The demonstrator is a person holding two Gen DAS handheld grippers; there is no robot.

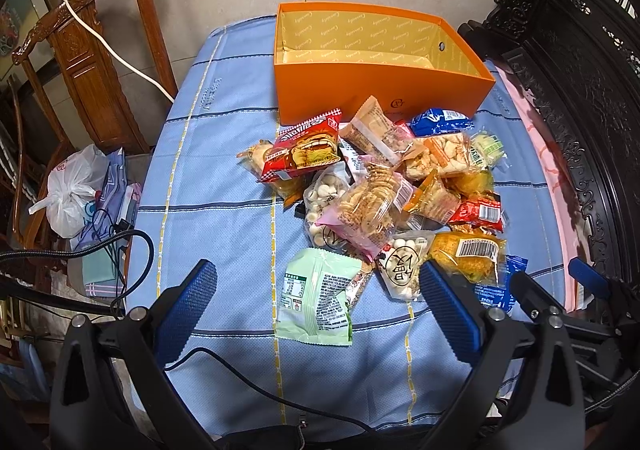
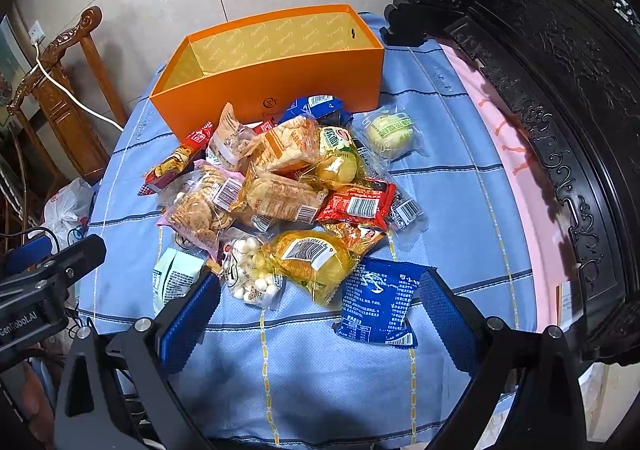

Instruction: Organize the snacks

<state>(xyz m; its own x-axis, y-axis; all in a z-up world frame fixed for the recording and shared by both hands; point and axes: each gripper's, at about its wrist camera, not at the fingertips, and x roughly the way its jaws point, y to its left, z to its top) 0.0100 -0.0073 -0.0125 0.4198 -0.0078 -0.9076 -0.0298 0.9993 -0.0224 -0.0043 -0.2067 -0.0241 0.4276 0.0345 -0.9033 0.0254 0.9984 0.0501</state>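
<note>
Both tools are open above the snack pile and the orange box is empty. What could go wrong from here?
1. The packets in the pile overlap, so lifting one may drag its neighbours.
2. The blue packet lies flat on the cloth; the right tool might pinch the tablecloth too.
3. Crackers could break if squeezed hard.

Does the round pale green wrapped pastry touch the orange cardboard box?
Apart. The right wrist view shows blue cloth between the pastry and the box.

Left of the blue checked tabletop: carved wooden chair, white cable, white plastic bag. Right: dark carved furniture.
</note>
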